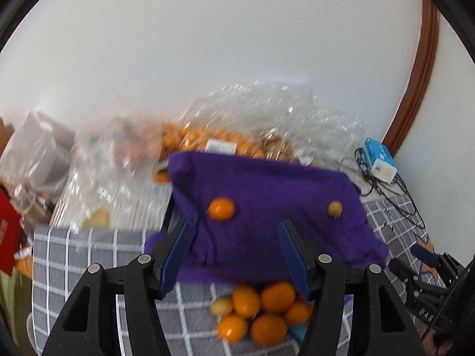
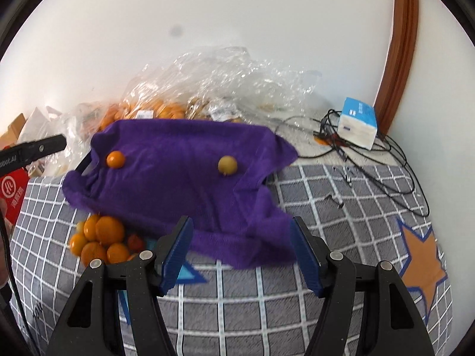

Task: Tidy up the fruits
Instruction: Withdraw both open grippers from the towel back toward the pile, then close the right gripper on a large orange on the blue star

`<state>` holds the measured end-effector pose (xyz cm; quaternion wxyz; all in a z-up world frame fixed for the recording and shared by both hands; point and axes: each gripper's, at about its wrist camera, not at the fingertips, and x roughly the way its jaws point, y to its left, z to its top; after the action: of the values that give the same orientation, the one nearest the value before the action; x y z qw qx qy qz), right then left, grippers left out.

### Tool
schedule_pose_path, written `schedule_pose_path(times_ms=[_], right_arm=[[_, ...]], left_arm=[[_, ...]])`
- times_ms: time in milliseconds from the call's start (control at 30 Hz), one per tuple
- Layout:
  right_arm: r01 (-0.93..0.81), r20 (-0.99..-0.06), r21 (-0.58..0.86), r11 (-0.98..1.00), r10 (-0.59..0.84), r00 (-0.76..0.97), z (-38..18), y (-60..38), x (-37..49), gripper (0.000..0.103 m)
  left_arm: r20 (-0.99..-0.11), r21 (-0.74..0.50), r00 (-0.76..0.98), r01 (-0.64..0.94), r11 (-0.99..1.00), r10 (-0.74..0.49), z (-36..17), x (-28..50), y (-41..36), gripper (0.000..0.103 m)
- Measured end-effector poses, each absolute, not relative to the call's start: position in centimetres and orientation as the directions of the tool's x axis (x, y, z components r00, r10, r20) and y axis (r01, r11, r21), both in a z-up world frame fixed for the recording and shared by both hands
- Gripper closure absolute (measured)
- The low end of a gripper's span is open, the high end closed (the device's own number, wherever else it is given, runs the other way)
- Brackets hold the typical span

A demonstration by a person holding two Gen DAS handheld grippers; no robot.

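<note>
A purple cloth [image 2: 184, 172] lies draped over something on the grey checked table cover; it also shows in the left wrist view [image 1: 267, 201]. On it sit one orange fruit [image 2: 115, 159] [image 1: 221, 208] and one yellow fruit [image 2: 227, 165] [image 1: 335, 208]. A pile of several orange fruits [image 2: 98, 238] [image 1: 258, 311] lies in front of the cloth's near edge. My left gripper [image 1: 234, 255] is open and empty, just above the pile. My right gripper [image 2: 242, 246] is open and empty at the cloth's near right corner.
Clear plastic bags [image 2: 207, 89] with more orange fruits lie behind the cloth against the white wall. A blue-and-white box [image 2: 357, 123] and tangled black cables [image 2: 371, 160] lie at the back right. A red package [image 2: 13, 192] is at the left. The left gripper's body [image 2: 32, 148] reaches in from the left.
</note>
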<state>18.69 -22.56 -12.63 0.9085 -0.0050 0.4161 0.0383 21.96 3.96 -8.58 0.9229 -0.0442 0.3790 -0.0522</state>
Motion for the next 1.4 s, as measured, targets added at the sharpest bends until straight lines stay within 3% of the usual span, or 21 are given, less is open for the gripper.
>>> schedule_pose_path(times_ms=[533,800,933,1133,1400], right_arm=[[-0.141,-0.772,0.059,0.988,0.134,0.621,-15.6,-20.0,15.5,0.037],[-0.171,-0.772,0.06,0.984,0.154,0.617,-16.0,-18.6,14.5,0.042],[-0.192,-0.78,0.098,0.977,0.195,0.594,-16.8,-18.0,14.3,0.048],[-0.295,-0.769,0.14,0.945,0.292,0.569,-17.5,-15.5,14.0,0.048],[-0.305,-0.809,0.099,0.947,0.255,0.53,-19.6,-13.8,15.7,0.048]], left_arm=[[-0.735,-0.149,0.67,-0.008,0.989,-0.106,-14.5,15.5,9.3,0.044],[-0.758,-0.157,0.647,-0.063,0.986,-0.079,-17.2,14.6,11.5,0.044],[-0.747,-0.168,0.659,-0.063,0.984,-0.086,-18.1,14.1,12.0,0.044],[-0.742,-0.147,0.667,-0.059,0.987,-0.07,-19.4,13.5,11.7,0.045],[-0.717,-0.168,0.692,-0.053,0.984,-0.085,-18.9,12.9,11.7,0.045]])
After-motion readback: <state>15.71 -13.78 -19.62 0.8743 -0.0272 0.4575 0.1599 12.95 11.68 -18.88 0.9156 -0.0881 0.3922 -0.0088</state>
